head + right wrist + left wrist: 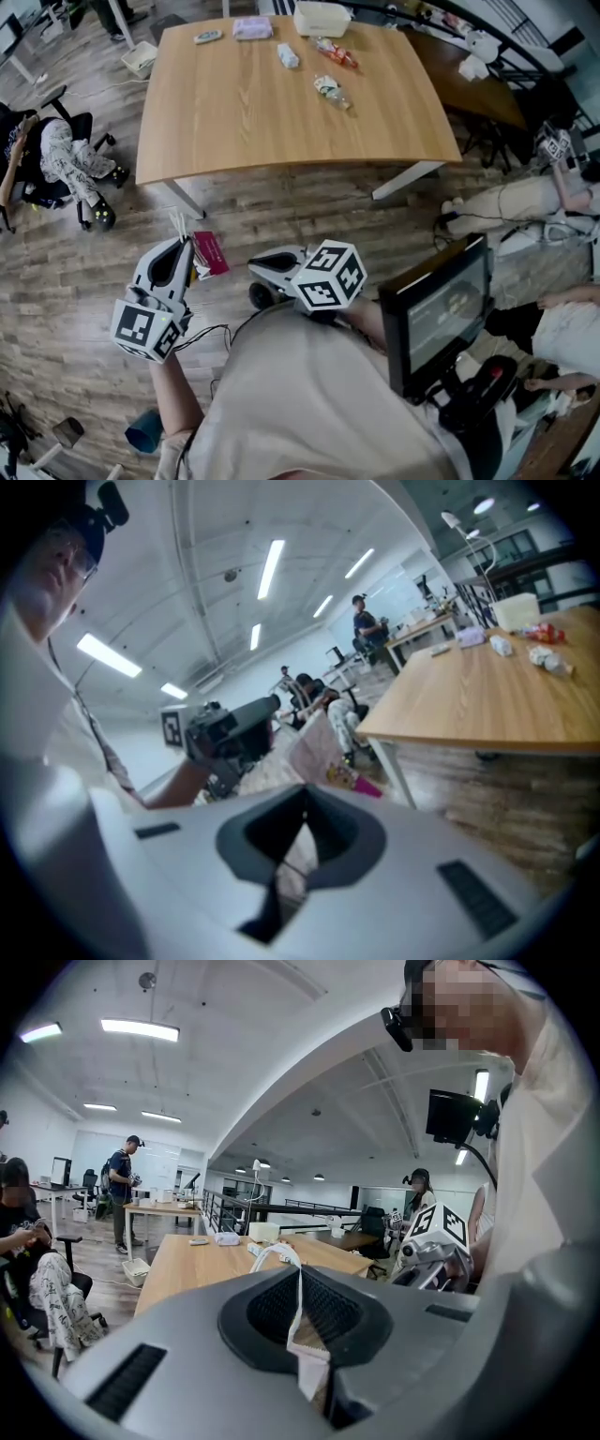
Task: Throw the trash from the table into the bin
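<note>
On the wooden table (234,122) far ahead lie several bits of trash: a crumpled wrapper (331,91), a red wrapper (336,52), a small white wad (288,56) and a flat packet (252,27). My left gripper (185,246) hangs low over the floor in front of the table, shut on a pink and white packet (209,253). Its white strip (298,1309) is pinched between the jaws of the left gripper (300,1274). My right gripper (253,270) is beside it, shut, with nothing seen in the right gripper (305,817). The packet (323,747) also shows there. No bin is in view.
A white box (322,17) and a small blue-white item (208,37) sit at the table's far edge. A monitor (441,314) stands close on my right. A seated person (66,159) is at the left, others (525,202) at the right, by a dark table (469,84).
</note>
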Demonstrator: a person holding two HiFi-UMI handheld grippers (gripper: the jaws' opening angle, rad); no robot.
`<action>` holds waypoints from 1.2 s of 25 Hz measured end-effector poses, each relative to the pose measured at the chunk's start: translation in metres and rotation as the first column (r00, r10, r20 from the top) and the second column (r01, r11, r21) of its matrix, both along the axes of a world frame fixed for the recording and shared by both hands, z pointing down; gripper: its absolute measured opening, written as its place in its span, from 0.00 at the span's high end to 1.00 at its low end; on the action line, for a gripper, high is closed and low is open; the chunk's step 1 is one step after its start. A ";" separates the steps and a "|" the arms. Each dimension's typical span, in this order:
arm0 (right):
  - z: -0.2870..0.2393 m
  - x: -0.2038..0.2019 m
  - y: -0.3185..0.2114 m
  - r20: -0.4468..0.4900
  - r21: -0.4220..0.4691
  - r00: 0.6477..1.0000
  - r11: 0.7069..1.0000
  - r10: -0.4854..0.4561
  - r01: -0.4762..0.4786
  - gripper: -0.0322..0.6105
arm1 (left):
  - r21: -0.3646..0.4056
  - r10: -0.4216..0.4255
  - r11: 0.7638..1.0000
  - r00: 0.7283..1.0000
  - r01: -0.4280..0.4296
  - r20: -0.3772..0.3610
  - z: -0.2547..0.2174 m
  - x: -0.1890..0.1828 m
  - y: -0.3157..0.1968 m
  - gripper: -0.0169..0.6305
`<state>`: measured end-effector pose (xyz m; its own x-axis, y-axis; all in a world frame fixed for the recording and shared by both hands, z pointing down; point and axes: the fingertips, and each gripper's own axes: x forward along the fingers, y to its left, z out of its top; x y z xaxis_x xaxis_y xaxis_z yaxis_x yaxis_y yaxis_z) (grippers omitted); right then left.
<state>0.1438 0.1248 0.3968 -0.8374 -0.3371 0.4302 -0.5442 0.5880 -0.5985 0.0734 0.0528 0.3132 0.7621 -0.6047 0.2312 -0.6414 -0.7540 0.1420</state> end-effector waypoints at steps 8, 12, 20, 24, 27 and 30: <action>-0.003 0.024 -0.006 0.020 -0.004 1.000 1.000 -0.020 0.020 0.94 | -0.009 -0.055 0.998 0.998 0.055 0.016 -0.001 0.020 -0.001 0.93; -0.009 0.040 -0.013 0.034 0.011 0.999 0.999 -0.035 0.035 0.94 | -0.001 -0.088 0.996 0.996 0.089 0.028 -0.006 0.032 -0.006 0.93; -0.014 0.065 -0.016 0.073 0.021 0.993 0.996 -0.090 0.088 0.94 | -0.002 -0.156 0.988 0.985 0.157 0.068 -0.009 0.055 -0.005 0.93; -0.012 0.084 -0.015 0.106 -0.001 0.988 0.994 -0.108 0.109 0.94 | 0.014 -0.177 0.984 0.979 0.176 0.103 -0.012 0.074 -0.006 0.93; -0.003 0.078 -0.015 0.122 -0.012 0.985 0.992 -0.123 0.125 0.94 | 0.022 -0.182 0.983 0.975 0.181 0.126 -0.008 0.070 -0.004 0.93; 0.005 0.064 -0.011 0.123 -0.021 0.978 0.985 -0.167 0.171 0.94 | 0.014 -0.210 0.978 0.969 0.210 0.134 -0.003 0.057 0.001 0.93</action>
<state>0.2074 0.1141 0.4019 -0.9274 -0.1742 0.3310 -0.3614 0.6457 -0.6727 0.1303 0.0537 0.3104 0.5804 -0.7477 0.3227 -0.7984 -0.6005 0.0445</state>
